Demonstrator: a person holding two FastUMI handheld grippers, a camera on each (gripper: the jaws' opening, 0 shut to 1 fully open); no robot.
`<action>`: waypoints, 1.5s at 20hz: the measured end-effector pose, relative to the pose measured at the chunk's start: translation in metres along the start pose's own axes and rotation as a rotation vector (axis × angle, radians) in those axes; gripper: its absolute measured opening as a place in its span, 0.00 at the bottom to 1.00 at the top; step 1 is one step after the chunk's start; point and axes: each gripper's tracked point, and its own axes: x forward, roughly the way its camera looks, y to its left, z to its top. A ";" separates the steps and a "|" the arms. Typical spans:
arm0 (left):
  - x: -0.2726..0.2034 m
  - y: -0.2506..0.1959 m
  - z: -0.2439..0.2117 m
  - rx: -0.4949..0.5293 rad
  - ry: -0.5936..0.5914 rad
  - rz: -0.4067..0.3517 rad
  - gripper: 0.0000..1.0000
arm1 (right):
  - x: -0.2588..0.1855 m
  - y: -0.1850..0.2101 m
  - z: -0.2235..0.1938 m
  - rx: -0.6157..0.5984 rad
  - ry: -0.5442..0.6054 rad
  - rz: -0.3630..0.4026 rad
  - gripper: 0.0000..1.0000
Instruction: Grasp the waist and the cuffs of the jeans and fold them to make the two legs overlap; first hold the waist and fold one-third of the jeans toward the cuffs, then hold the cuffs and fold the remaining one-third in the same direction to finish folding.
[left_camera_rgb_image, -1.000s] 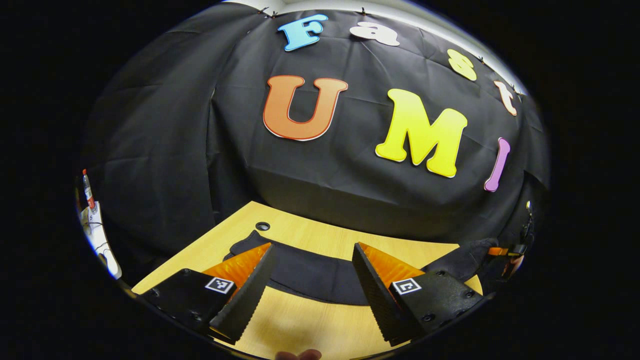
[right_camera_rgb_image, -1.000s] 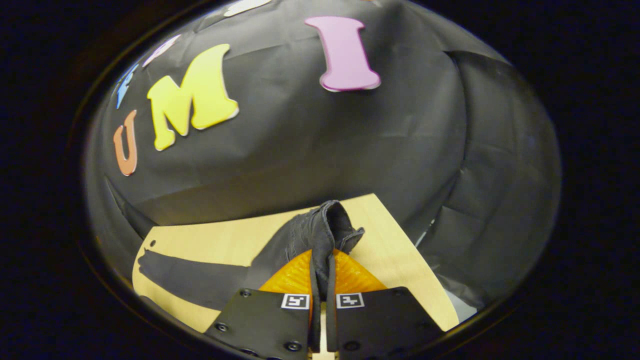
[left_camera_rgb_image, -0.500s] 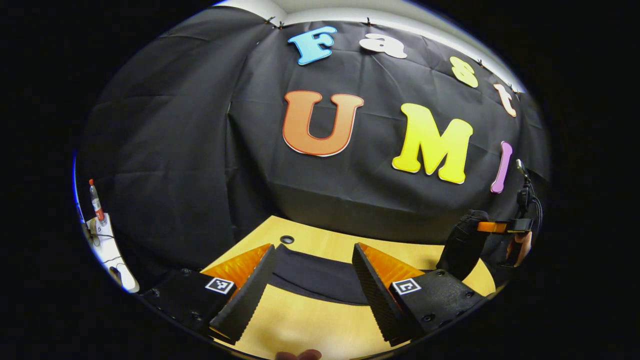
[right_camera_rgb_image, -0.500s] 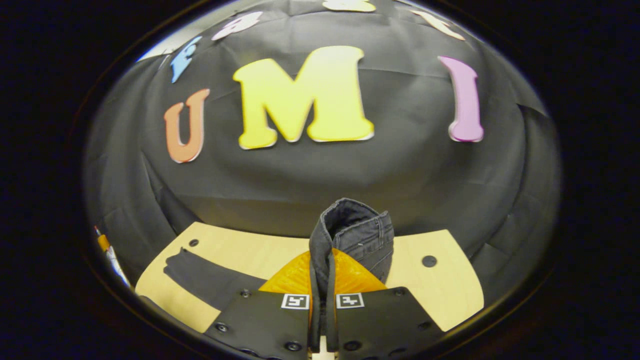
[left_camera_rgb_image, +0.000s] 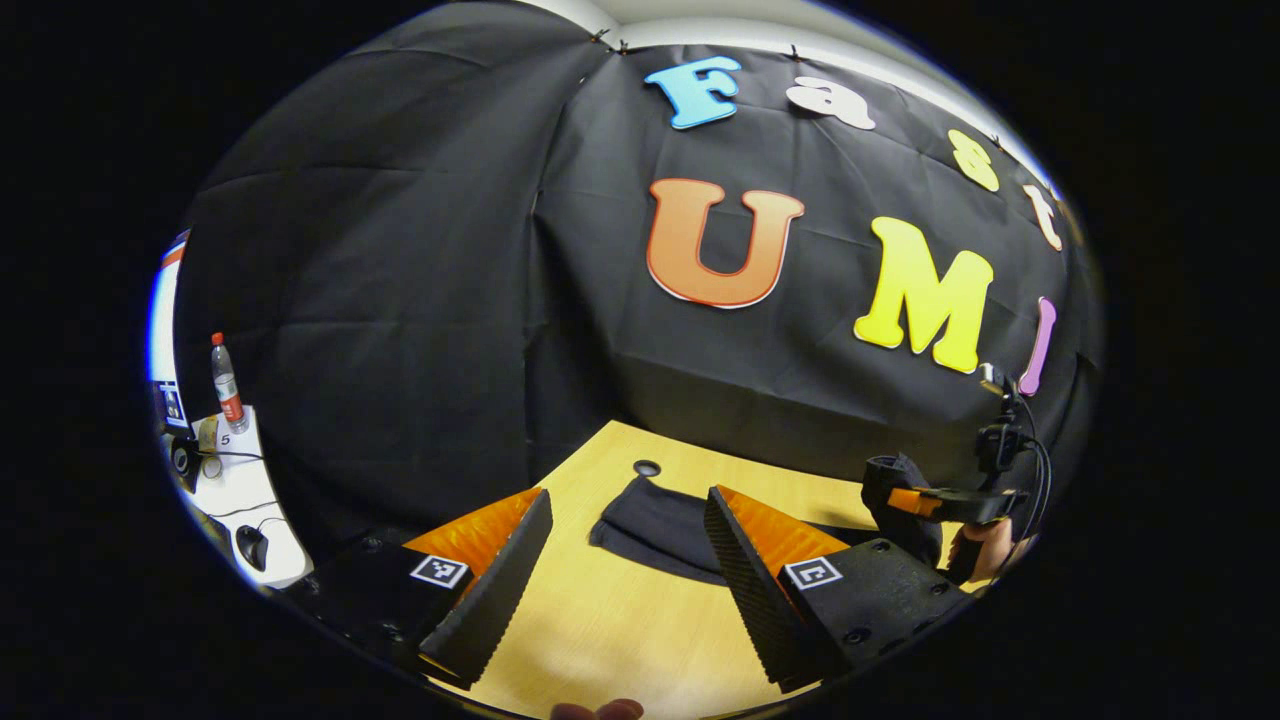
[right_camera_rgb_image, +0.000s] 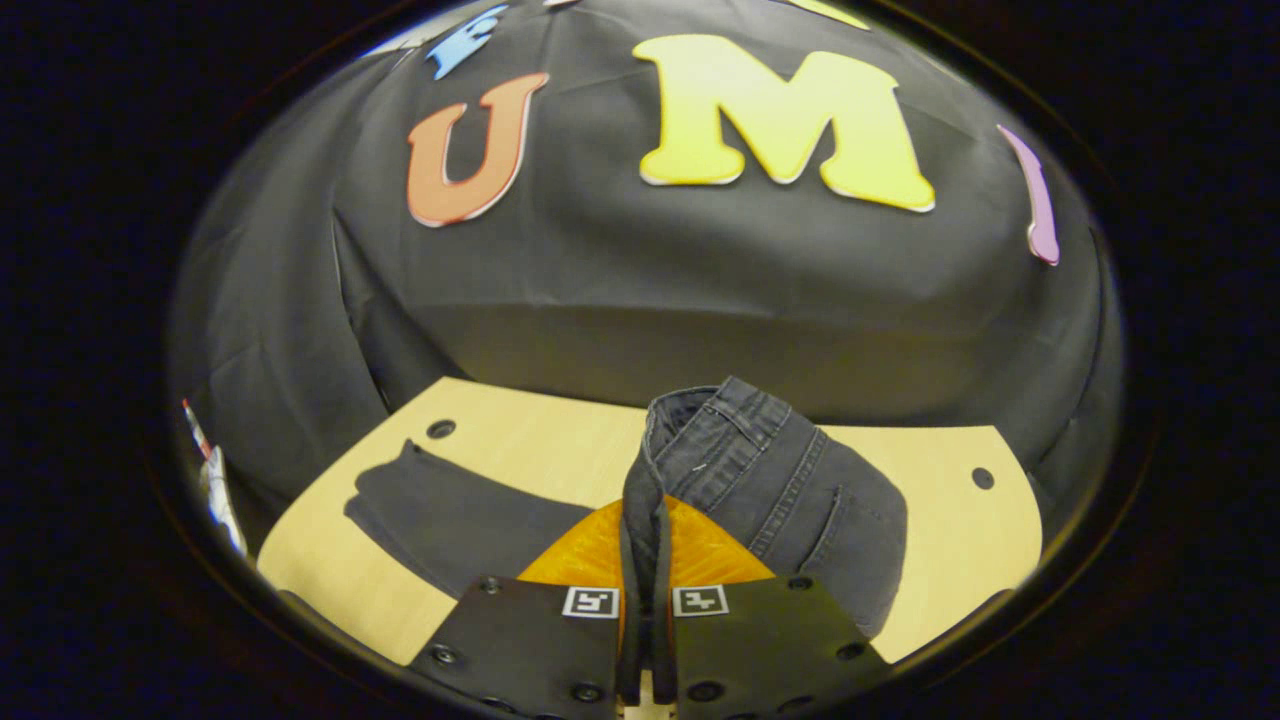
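Since the earlier frame the right gripper has carried the waist inward over the table, and the left gripper view has swung so the cuff end now sits between its fingers' line of sight.

Left gripper view: the left gripper (left_camera_rgb_image: 625, 570) stands wide open and empty above the wooden table (left_camera_rgb_image: 620, 630). The cuff end of the jeans (left_camera_rgb_image: 655, 520) lies flat just ahead, near a round hole in the tabletop. Farther off at the right edge, the other gripper and the hand (left_camera_rgb_image: 985, 545) holding it appear, with dark denim bunched at it.

Right gripper view: the right gripper (right_camera_rgb_image: 645, 640) is clamped on the waist (right_camera_rgb_image: 650, 500), the band pinched upright between both fingers. The seat and pocket panel drapes to the right; the legs run left to the cuffs (right_camera_rgb_image: 400, 490), flat on the table.

Judgement: the waist fold is in hand. To do it well, keep the band level, lay it down about a third along toward the cuffs, edges square, and release only once flat.

This view shows the grip and the pocket detail; the left gripper view shows the holding hand and a side desk with a bottle (left_camera_rgb_image: 226, 370).
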 end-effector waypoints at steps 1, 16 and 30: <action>-0.001 0.005 -0.003 -0.007 0.005 0.005 0.99 | 0.010 0.007 -0.011 -0.017 0.019 -0.004 0.05; 0.009 0.011 -0.023 -0.044 0.042 -0.012 0.99 | 0.037 0.060 -0.063 -0.177 0.092 0.084 0.44; 0.064 -0.025 -0.062 -0.352 0.135 -0.183 0.99 | -0.138 0.021 0.027 -0.202 -0.126 0.135 0.98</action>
